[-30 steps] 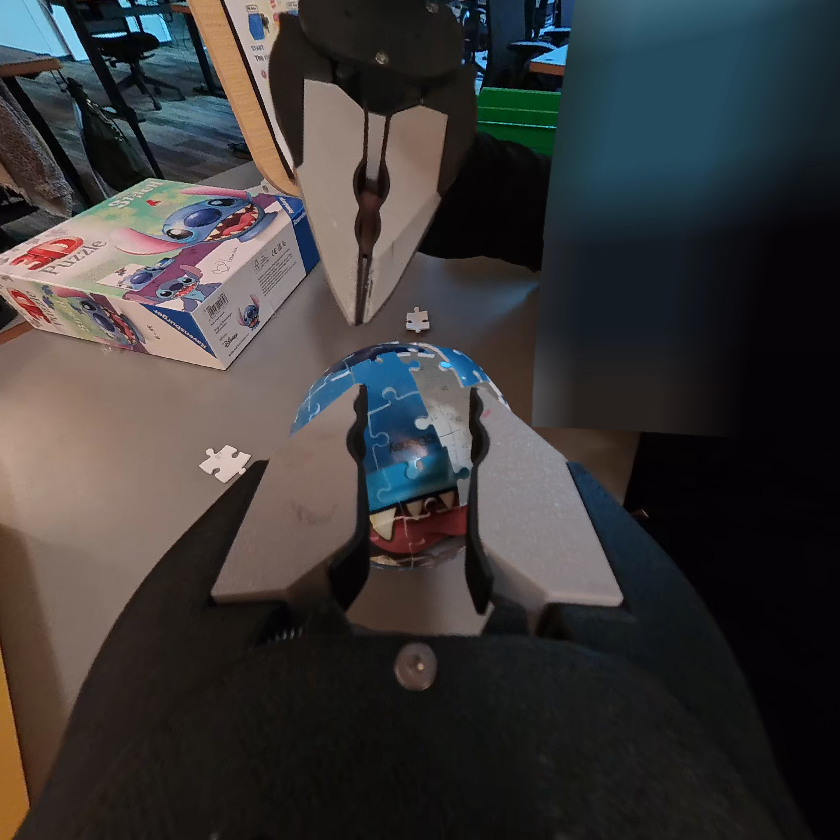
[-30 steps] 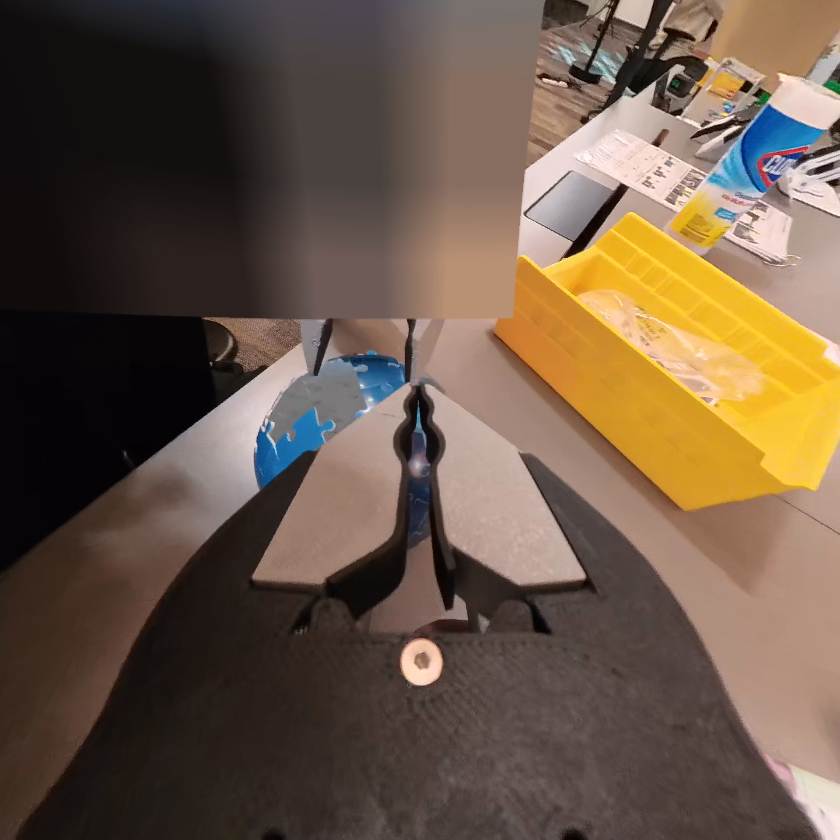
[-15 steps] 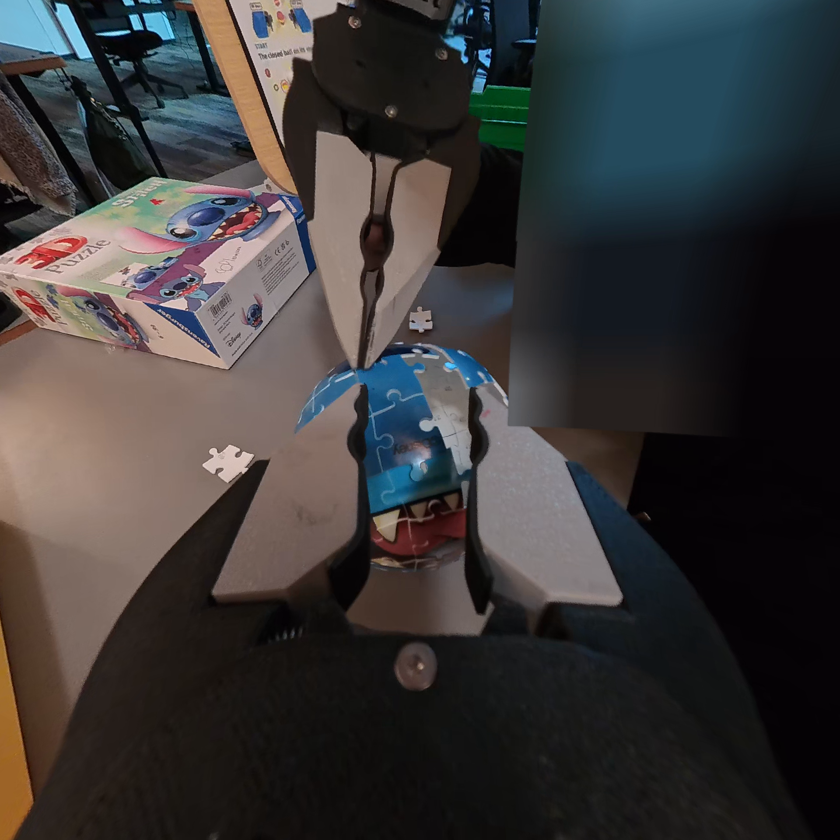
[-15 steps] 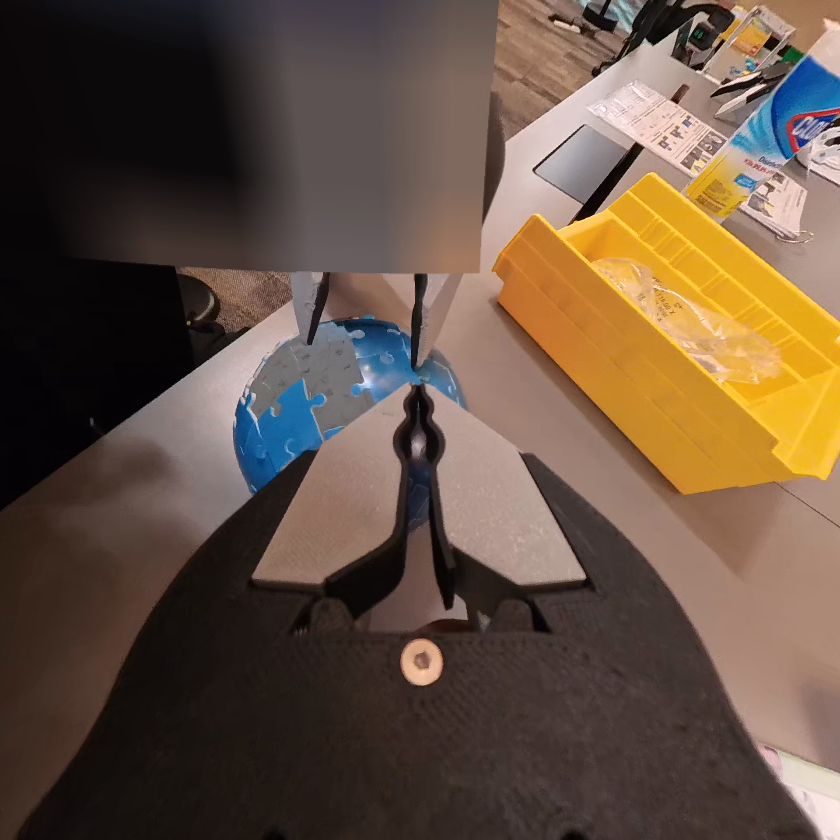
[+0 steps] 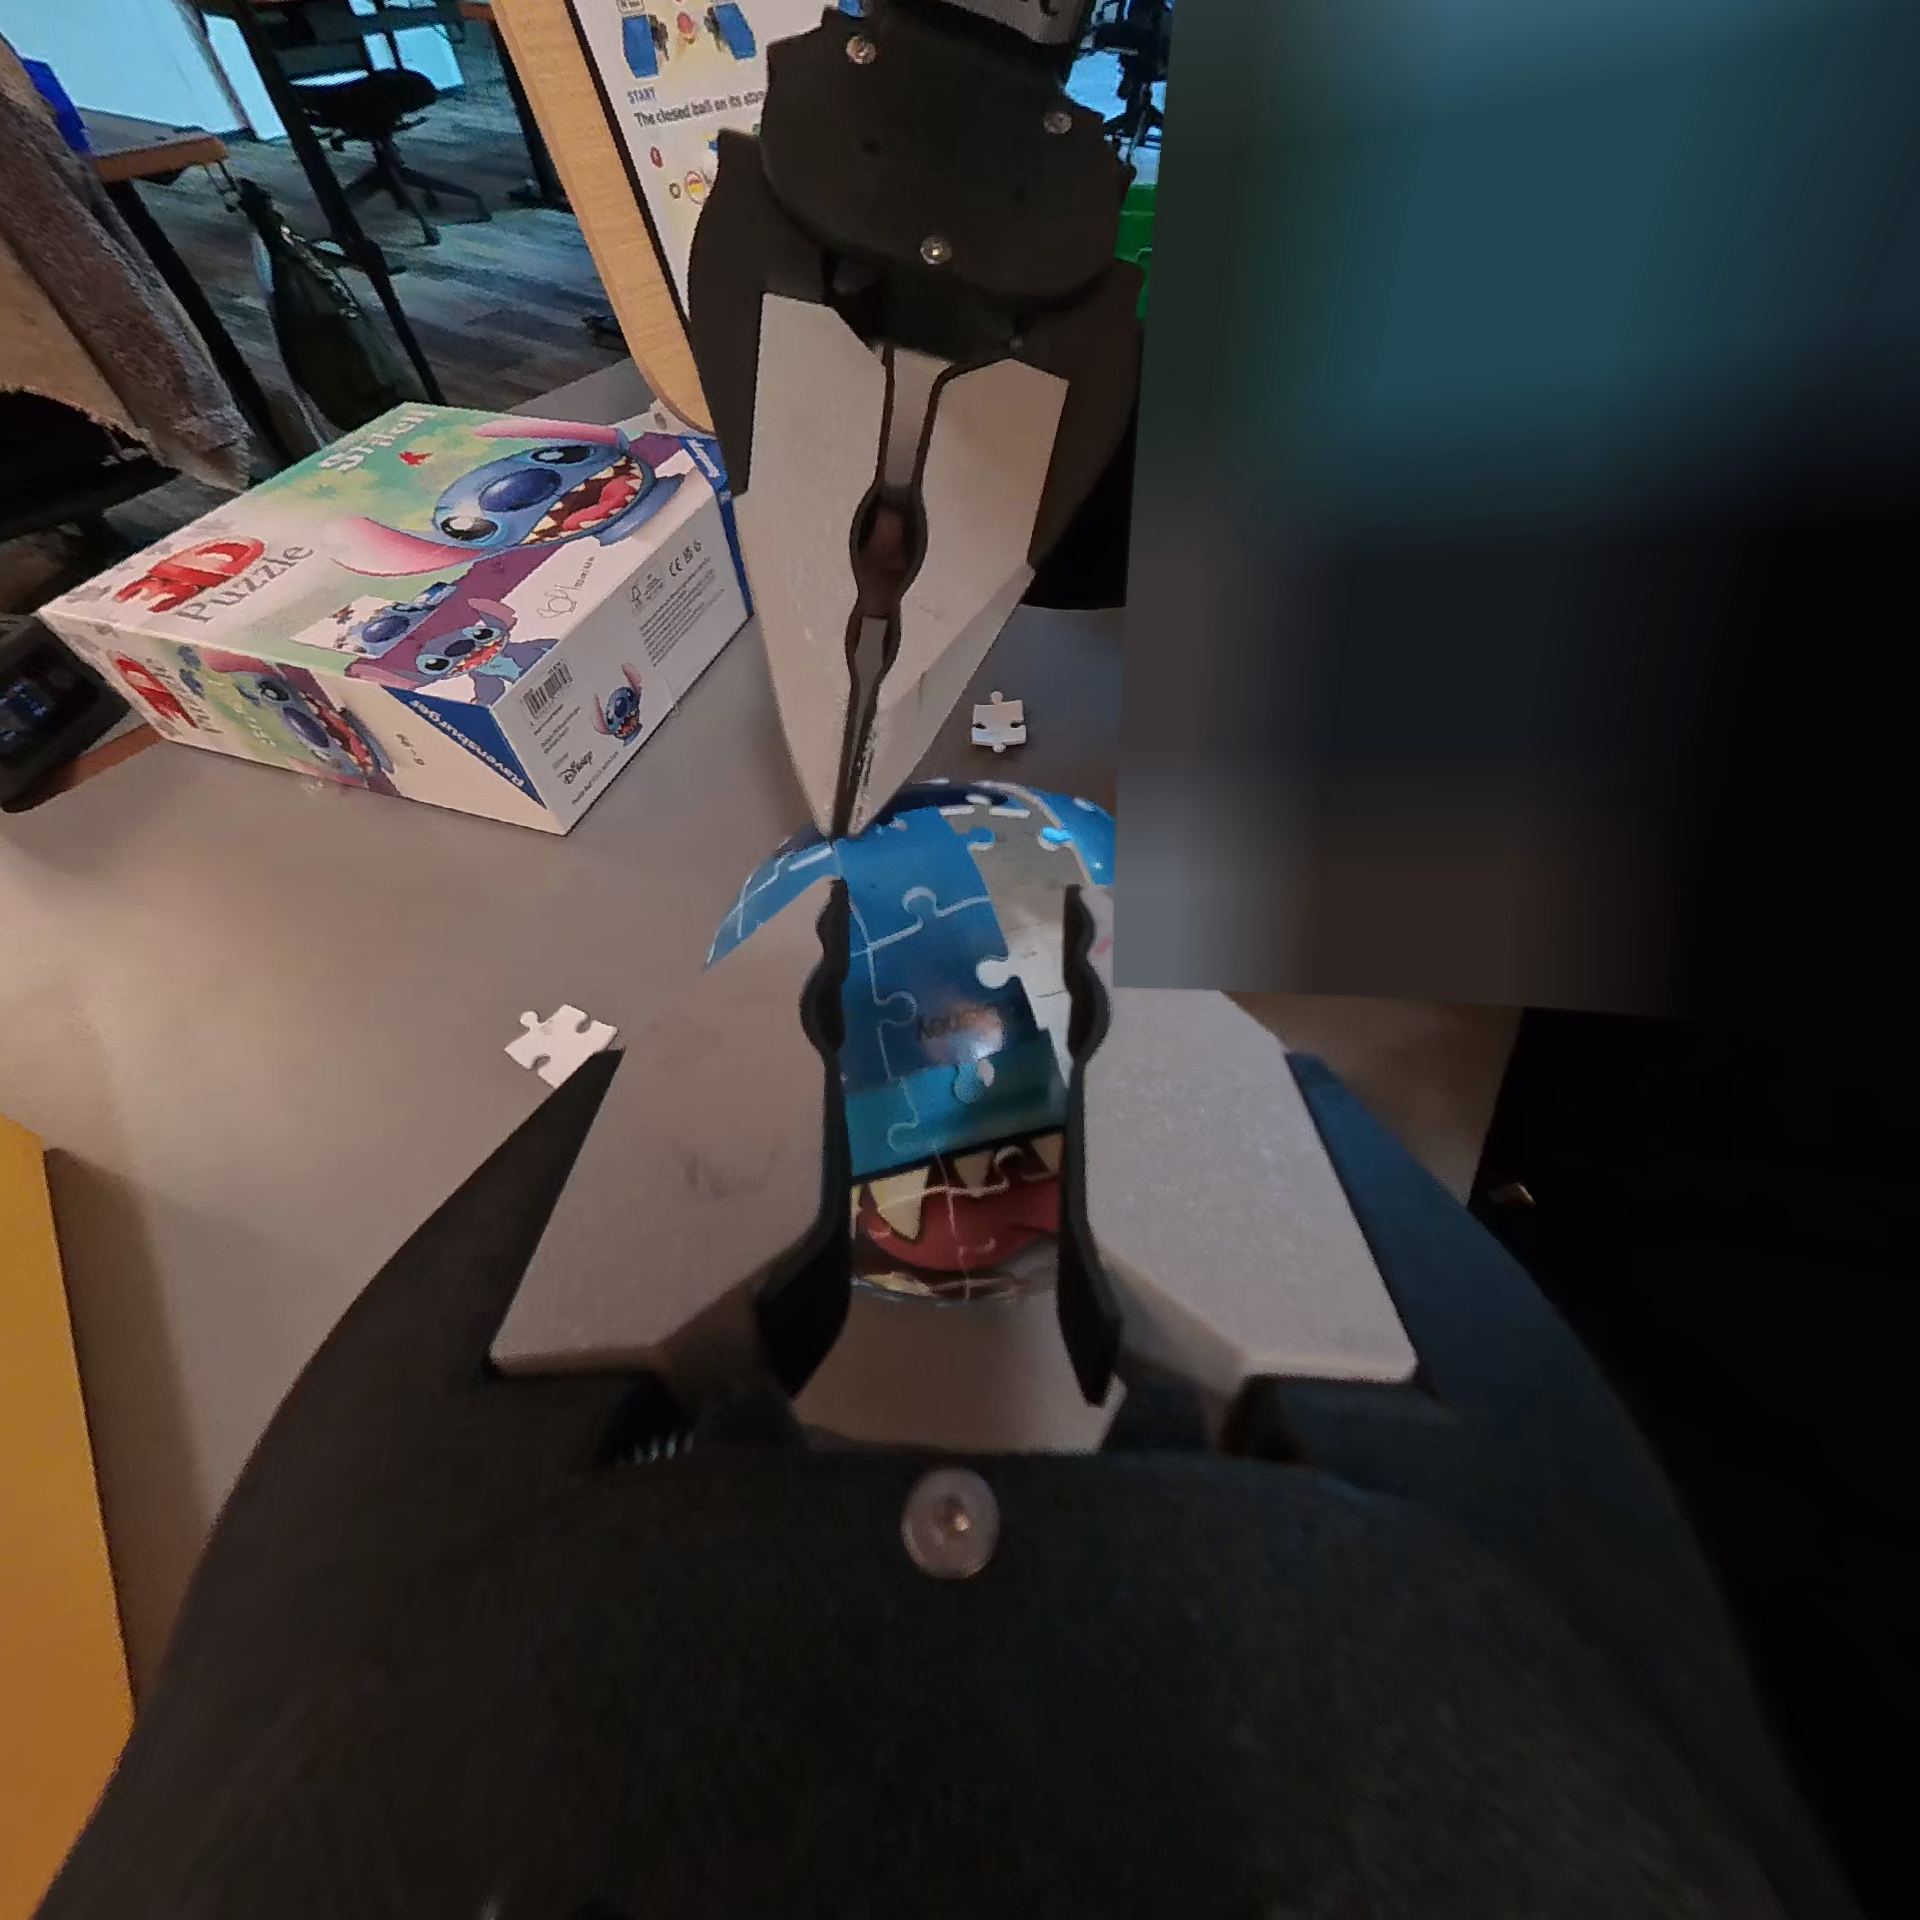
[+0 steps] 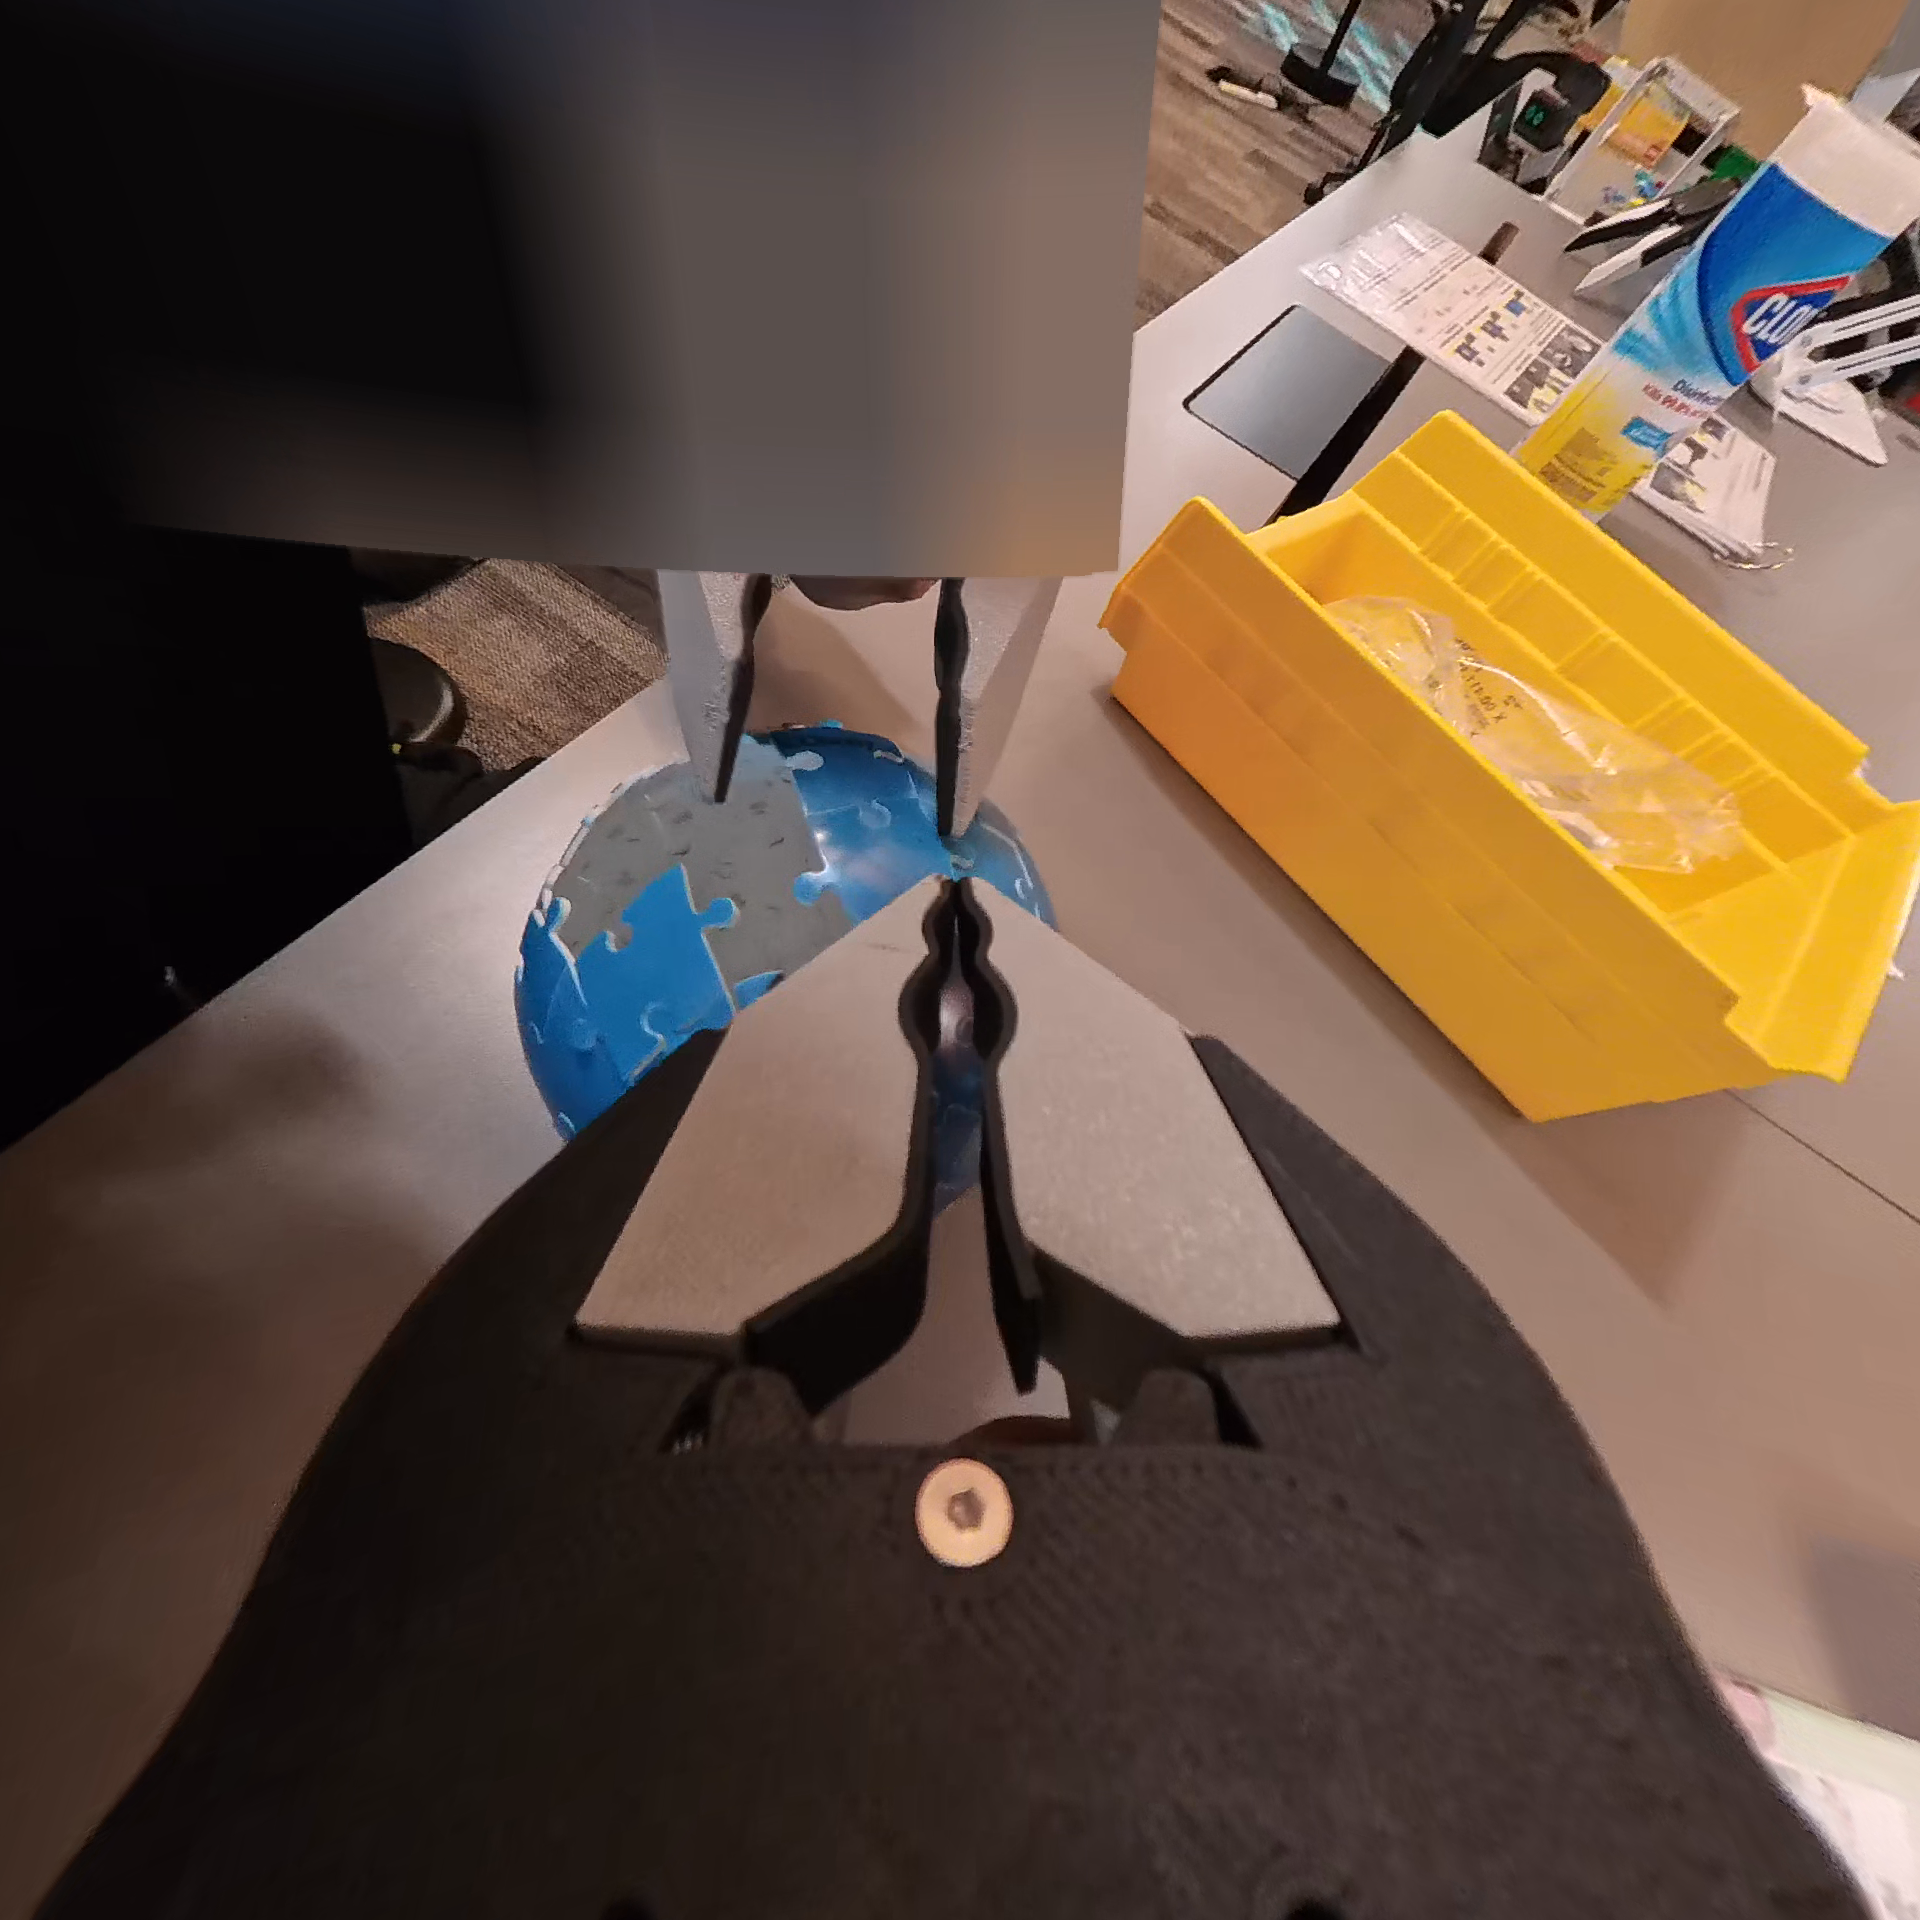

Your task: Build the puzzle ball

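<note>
The puzzle ball (image 5: 940, 997) is a partly built blue sphere with a toothed red mouth, resting on the grey table (image 5: 312, 987). In the right wrist view the ball (image 6: 665, 935) shows grey and blue pieces. My left gripper (image 5: 956, 902) is open, and its fingertips (image 6: 719, 769) rest on the ball's top. My right gripper (image 6: 954, 885) is shut and points down from above (image 5: 844, 816), its tip touching the ball's upper edge beside the left gripper's fingertip. I cannot tell whether it pinches a piece.
Two loose white pieces lie on the table, one to the left (image 5: 561, 1039) and one behind the ball (image 5: 1000, 720). The puzzle box (image 5: 416, 623) lies at the back left. A yellow bin (image 6: 1351, 862) holding a plastic bag and a wipes canister (image 6: 1714, 332) stand to the right. Only a small space, under 4 cm, lies between the two pairs of fingers.
My right gripper has come down, still shut, from above the ball until its tip touches the ball's top. My left gripper has stayed in place on the ball.
</note>
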Available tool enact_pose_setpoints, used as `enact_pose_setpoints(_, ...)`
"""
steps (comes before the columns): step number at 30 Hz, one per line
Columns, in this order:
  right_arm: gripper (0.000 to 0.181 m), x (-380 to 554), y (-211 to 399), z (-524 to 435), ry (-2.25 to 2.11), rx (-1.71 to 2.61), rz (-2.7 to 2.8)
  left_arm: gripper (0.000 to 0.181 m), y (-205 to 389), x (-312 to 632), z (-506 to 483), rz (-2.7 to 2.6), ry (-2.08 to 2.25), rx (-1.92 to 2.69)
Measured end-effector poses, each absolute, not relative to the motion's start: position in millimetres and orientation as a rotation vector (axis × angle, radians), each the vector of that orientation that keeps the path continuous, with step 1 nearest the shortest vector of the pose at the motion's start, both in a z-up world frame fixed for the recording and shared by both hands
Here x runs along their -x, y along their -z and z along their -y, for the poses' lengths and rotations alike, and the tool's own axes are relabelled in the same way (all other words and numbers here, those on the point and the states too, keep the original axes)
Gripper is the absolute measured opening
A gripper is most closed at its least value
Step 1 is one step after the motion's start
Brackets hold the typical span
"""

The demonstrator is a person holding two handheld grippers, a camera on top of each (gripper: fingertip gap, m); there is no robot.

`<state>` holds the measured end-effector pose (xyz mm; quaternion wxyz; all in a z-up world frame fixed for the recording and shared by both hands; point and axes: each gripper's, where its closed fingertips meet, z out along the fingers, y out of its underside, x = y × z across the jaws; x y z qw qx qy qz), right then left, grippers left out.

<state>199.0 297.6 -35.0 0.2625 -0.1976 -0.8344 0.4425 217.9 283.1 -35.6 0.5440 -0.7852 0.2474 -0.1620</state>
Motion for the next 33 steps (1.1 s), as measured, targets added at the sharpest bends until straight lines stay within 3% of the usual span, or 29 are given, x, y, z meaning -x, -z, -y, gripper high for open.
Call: enact_pose_setpoints(33,0.0,-212,35,-294,-1.196,0.458,2.256,0.038,35,-224,-287,-0.633,0.344,1.889)
